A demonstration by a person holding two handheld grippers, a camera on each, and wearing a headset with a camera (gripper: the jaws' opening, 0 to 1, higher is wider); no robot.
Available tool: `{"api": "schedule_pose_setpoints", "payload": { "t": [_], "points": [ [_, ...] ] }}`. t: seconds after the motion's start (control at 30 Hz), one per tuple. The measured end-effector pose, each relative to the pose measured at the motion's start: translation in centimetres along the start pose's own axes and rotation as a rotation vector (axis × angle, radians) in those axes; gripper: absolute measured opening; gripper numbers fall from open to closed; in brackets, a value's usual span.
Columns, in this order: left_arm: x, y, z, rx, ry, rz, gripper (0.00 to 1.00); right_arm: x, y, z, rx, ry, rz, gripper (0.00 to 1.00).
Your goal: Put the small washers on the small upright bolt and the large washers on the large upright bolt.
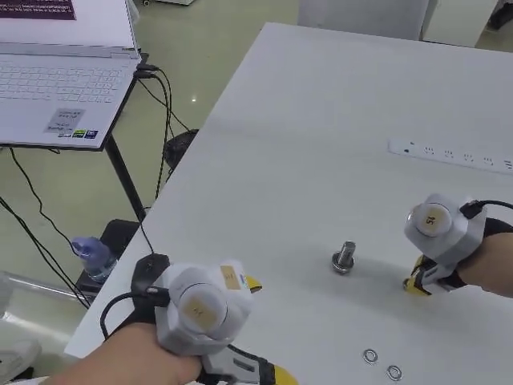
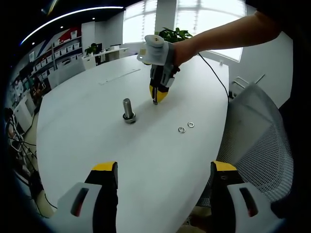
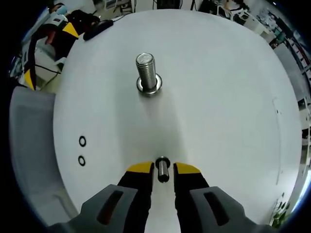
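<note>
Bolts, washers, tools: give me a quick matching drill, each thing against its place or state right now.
Things:
1. large bolt
2. small bolt
3. washers
4. left tool

Places or states:
A. between the jaws of the right tool
B. open, holding nothing
C. upright and free in the middle of the table
D. lying flat, side by side, near the table's edge

Pairs: 1-C, 2-A, 3-D, 4-B.

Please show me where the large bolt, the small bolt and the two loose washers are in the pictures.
large bolt [image 3: 147,73], right gripper view, on its threaded shank.
small bolt [image 3: 163,172], right gripper view, on its middle.
washers [image 1: 365,357], head view, on the ring of the left one.
</note>
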State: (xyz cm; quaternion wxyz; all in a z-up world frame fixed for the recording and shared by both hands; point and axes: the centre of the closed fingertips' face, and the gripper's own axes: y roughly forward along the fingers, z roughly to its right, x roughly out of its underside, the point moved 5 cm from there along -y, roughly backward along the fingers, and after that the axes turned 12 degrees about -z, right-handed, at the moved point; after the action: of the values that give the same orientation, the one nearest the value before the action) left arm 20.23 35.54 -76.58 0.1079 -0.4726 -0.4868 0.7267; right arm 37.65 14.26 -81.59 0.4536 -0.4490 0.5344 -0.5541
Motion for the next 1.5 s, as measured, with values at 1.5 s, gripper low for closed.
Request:
{"api": "schedule_pose_setpoints", "payload": {
  "t": [1.5],
  "points": [
    [-1.0, -0.9, 0.9, -0.033, 0.028, 0.022, 0.78, 1.8, -4.9, -6.6, -0.011, 0.006, 0.105, 0.24]
  ]
}}
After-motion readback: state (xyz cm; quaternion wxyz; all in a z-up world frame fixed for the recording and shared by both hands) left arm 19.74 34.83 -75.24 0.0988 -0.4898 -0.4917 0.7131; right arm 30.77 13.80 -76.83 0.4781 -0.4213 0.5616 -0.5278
